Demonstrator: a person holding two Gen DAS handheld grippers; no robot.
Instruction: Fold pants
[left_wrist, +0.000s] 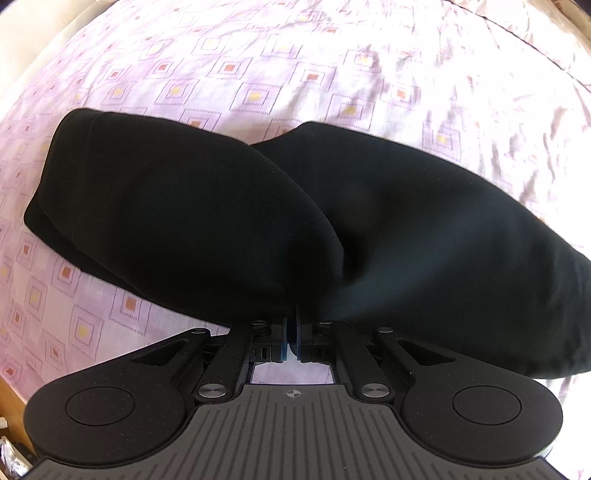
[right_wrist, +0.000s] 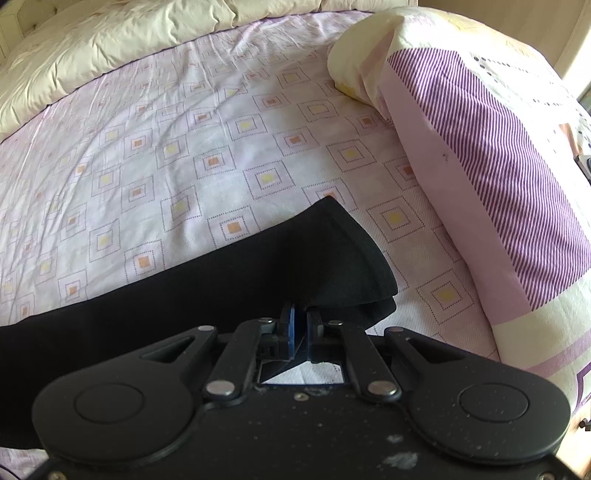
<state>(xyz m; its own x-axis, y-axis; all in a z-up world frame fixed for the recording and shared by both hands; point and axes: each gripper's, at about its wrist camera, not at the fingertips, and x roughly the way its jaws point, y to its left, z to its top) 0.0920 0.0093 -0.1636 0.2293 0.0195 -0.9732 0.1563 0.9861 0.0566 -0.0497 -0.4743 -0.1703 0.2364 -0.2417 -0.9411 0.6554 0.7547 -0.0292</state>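
The black pants lie on a pink patterned bed sheet. In the left wrist view they spread left and right, bunched in the middle where my left gripper is shut on the near edge of the cloth. In the right wrist view one end of the pants lies doubled over on the sheet, and my right gripper is shut on its near edge. The fingertips of both grippers are hidden in black cloth.
A purple-striped pillow lies to the right of the pants' end. A cream duvet is bunched along the far edge of the bed. A wooden bed edge shows at the lower left.
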